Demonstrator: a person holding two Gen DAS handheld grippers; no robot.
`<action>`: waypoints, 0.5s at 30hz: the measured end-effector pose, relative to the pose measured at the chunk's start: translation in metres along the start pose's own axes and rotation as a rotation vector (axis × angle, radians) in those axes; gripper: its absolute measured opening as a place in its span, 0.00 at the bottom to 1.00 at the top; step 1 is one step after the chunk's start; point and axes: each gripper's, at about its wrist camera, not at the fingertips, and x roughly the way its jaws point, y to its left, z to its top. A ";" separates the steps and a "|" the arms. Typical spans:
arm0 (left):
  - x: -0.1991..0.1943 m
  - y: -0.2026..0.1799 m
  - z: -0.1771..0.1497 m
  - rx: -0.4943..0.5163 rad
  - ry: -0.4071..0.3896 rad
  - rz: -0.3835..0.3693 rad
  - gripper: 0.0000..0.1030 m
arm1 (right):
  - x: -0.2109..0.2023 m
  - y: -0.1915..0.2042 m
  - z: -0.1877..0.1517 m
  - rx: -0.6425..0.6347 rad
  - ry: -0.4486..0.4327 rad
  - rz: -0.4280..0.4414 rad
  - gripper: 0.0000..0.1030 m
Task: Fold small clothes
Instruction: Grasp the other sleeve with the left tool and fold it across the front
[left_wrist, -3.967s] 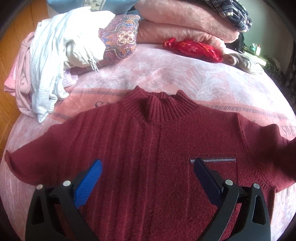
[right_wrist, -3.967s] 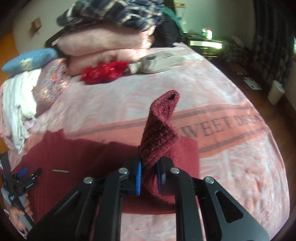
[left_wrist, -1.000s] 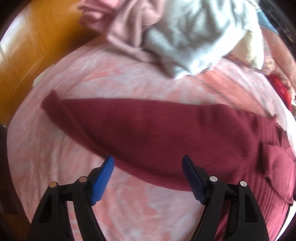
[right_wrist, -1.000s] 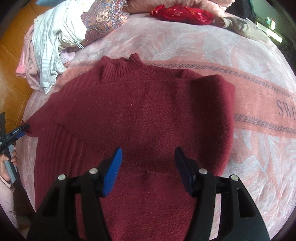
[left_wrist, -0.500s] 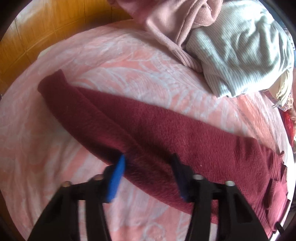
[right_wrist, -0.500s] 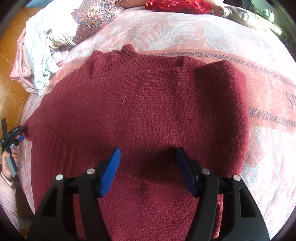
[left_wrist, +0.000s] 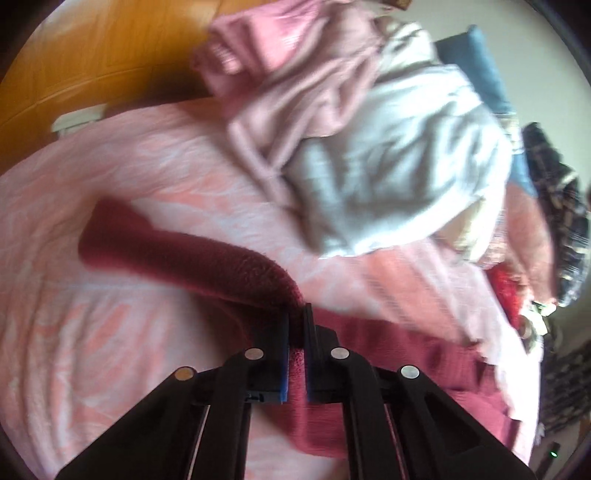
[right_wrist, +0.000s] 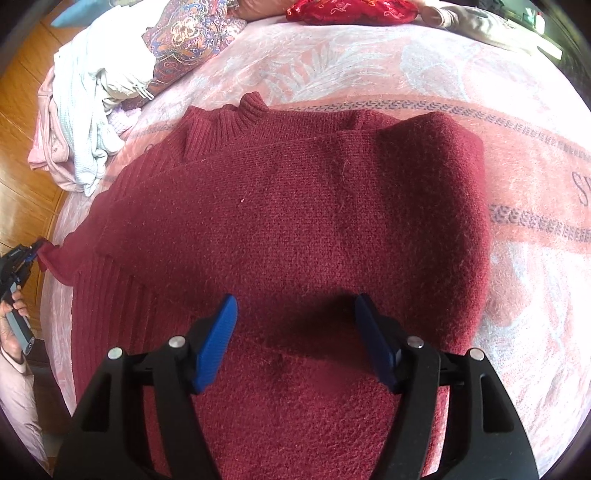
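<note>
A dark red knitted sweater (right_wrist: 295, 229) lies on the pink bedspread (right_wrist: 369, 66), its right sleeve folded across the chest. My left gripper (left_wrist: 296, 325) is shut on the sweater's left sleeve (left_wrist: 192, 254) and lifts it off the bed; the cuff end trails to the left. In the right wrist view the left gripper (right_wrist: 35, 253) shows at the far left edge, holding the cuff end. My right gripper (right_wrist: 297, 332) is open and empty, hovering just above the sweater's lower body.
A heap of white and pink clothes (left_wrist: 369, 155) lies at the bed's head, also in the right wrist view (right_wrist: 92, 103). A patterned cushion (right_wrist: 188, 33), a red pouch (right_wrist: 351, 11) and a beige item (right_wrist: 480, 22) lie beyond. Wooden floor (left_wrist: 92, 55) borders the bed.
My left gripper closed on the left sleeve and raised it. My right gripper stayed open, moving slightly lower over the sweater.
</note>
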 end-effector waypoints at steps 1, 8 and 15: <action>-0.003 -0.015 -0.003 0.024 -0.005 -0.032 0.06 | -0.001 -0.001 0.000 0.002 0.000 0.005 0.65; -0.011 -0.145 -0.058 0.229 0.053 -0.277 0.06 | -0.009 -0.010 -0.001 0.009 -0.013 0.012 0.65; 0.003 -0.258 -0.151 0.467 0.194 -0.426 0.06 | -0.017 -0.022 -0.001 0.027 -0.039 0.017 0.65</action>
